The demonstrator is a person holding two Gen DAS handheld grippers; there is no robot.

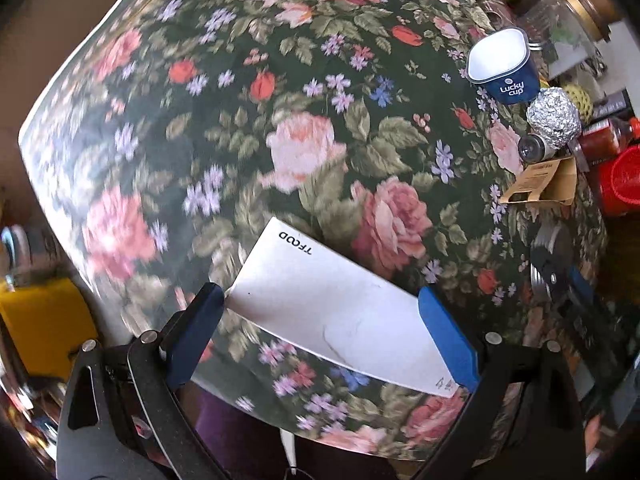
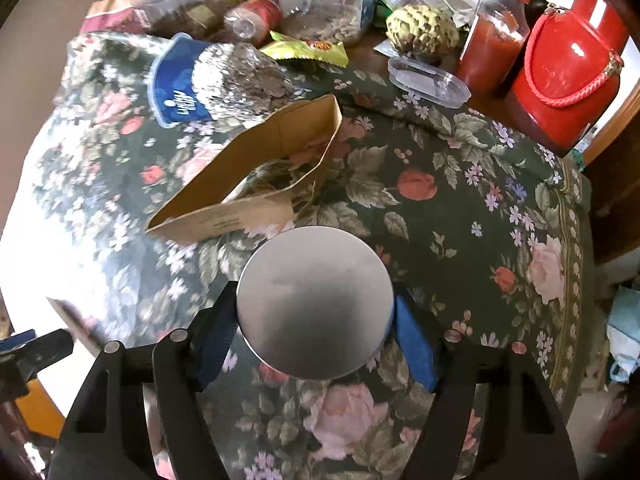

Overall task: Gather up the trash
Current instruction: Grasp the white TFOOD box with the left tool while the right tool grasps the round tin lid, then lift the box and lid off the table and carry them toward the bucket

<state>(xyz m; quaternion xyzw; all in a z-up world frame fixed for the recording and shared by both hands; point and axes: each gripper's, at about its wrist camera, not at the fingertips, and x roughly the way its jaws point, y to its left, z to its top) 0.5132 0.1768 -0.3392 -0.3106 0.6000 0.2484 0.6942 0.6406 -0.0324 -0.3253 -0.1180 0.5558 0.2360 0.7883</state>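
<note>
L gripper (image 1: 322, 334): we see both blue pads pinching a white card (image 1: 332, 304) by its edges, above the floral cloth (image 1: 248, 128).
R gripper (image 2: 316, 330): jaws clamped on a round metal lid (image 2: 314, 304), pads touching each side.
Beyond: brown paper sleeve (image 2: 256, 172), foil ball (image 1: 554, 118), blue cup (image 1: 504, 66) w/ clutter at far edge.

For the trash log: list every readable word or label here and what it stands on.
"TFOOD": white paper bag, printed upside down.
"Lucky cup": blue cup.
Digits at the white bag's lower corner: too blurred.
Print on the brown paper sleeve: too small.
Yellow snack packet: unreadable.
</note>
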